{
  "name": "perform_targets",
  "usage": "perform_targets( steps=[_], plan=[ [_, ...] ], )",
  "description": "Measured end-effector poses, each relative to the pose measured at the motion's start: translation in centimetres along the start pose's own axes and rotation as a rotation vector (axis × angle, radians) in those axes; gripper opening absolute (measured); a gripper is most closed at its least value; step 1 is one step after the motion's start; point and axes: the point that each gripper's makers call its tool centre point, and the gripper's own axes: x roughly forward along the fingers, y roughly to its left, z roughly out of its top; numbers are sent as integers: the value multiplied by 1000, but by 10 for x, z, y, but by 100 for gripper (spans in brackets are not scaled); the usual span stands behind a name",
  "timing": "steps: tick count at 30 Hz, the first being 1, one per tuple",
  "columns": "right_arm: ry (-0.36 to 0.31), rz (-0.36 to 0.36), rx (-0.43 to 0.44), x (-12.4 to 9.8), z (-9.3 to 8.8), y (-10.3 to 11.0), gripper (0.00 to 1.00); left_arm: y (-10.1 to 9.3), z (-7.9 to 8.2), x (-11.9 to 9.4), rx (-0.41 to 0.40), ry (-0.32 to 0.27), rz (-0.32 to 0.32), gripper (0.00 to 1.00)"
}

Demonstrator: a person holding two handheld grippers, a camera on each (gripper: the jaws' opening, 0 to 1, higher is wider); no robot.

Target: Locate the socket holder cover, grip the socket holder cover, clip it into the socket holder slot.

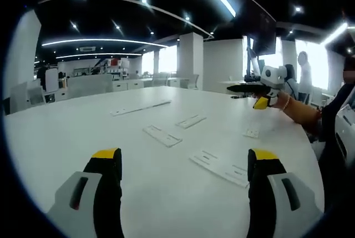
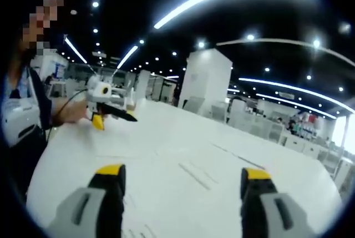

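Faintly, flat white strips (image 1: 162, 135) blur into table (image 1: 83, 138).

both jaws spread: left hand-held gripper (image 1: 186, 163), right hand-held gripper (image 2: 180, 180), each holding nothing.

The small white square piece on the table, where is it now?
In the left gripper view, the small square piece lies flat on the white table, right of centre, beyond the long flat strip and below the raised right gripper.

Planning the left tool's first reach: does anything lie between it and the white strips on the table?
Nothing visible does. The left tool hangs open above bare white table, and the nearest strip lies flat just ahead, toward its right jaw.
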Motion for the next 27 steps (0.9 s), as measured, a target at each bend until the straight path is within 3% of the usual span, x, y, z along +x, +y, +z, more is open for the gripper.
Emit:
perform_targets(
  steps=[4,16,27],
  plan=[
    [38,48,-15,4,-1,5,84,-2,4,0,-23,-18,-21,93],
    [247,196,-131,3,-16,16,83,-4,10,1,-58,-36,-51,93],
    [418,335,-238,2,-13,28,84,-4,13,0,-56,-37,-45,93]
  ],
)
